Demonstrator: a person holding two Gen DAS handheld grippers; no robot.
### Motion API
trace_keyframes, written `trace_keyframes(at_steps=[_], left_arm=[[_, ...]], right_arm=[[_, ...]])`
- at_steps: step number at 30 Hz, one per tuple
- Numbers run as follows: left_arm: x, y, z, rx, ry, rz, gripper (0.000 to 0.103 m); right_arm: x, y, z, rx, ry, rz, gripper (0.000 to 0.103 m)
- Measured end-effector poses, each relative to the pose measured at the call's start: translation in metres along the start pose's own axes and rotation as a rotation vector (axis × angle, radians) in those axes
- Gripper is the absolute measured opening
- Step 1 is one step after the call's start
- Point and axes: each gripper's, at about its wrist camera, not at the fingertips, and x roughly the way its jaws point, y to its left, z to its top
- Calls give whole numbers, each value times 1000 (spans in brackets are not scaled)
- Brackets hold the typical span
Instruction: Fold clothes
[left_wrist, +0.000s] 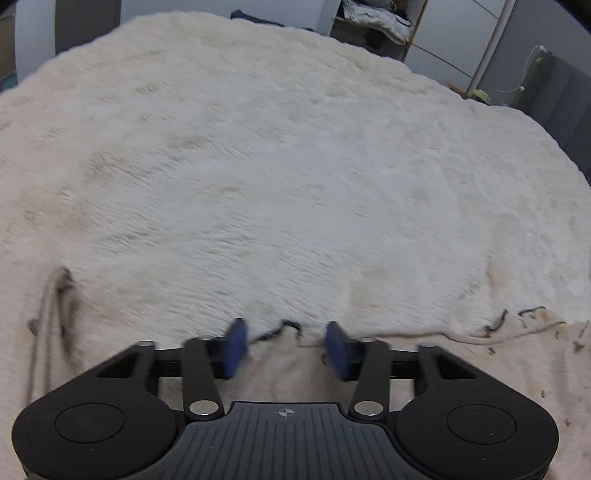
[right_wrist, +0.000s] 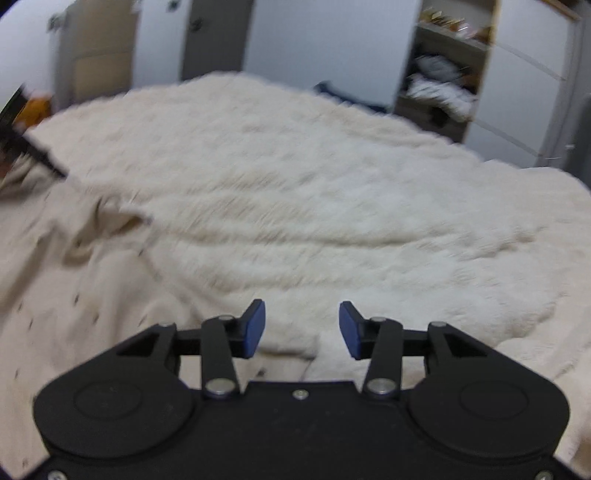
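The left gripper (left_wrist: 284, 349) sits at the bottom centre of the left wrist view, its blue pads (left_wrist: 236, 347) standing apart with nothing clamped between them. Under it and along the whole bottom of the frame lies the beige garment (left_wrist: 461, 362), with small dark marks and a dark thread-like edge running between the pads and off to the lower right. It is spread on a cream shaggy blanket (left_wrist: 277, 166) that fills the middle of the frame.

In the right wrist view the right gripper (right_wrist: 302, 328) is at the bottom centre, jaws likewise released and gripping nothing; its blue fingertips (right_wrist: 255, 326) hang just over the cloth. The same garment (right_wrist: 66, 295) covers the lower left of that frame, rumpled into a raised fold at centre left, and the blanket (right_wrist: 295, 184) stretches beyond it.

An open shelf unit (right_wrist: 443, 88) stands in the upper right of the right wrist view, and its compartments hold crumpled white and grey clothes, too blurred to tell apart. The same shelves (left_wrist: 373, 18) show at the top of the left wrist view, with light fabric bundled inside.
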Motion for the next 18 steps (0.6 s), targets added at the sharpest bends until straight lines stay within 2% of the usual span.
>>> trace_keyframes(at_steps=[3,4,5,6,8,13,18], left_arm=[[9,-9,-1,39,23,29,51],[11,-9,-2,33,24,33,40],[13,-8,-2,26,24,35,29],[13,-8,-2,16,21,41,3],[14,-4,1,-15,27,29,2],[7,8,13,-73,-42,41,1],[15,23,13,-123,-80,94,1]], right_arm=[[17,12,-3,-99,58,-15,46],[21,16,-3,-126,69,-28,42],[26,16,-3,-130,82,-33,34],[32,16,-3,-127,97,-36,3],[38,10,-1,-99,109,-37,4],[33,-22,6,74,90,-56,4],[40,-48,-3,247,167,-100,3]])
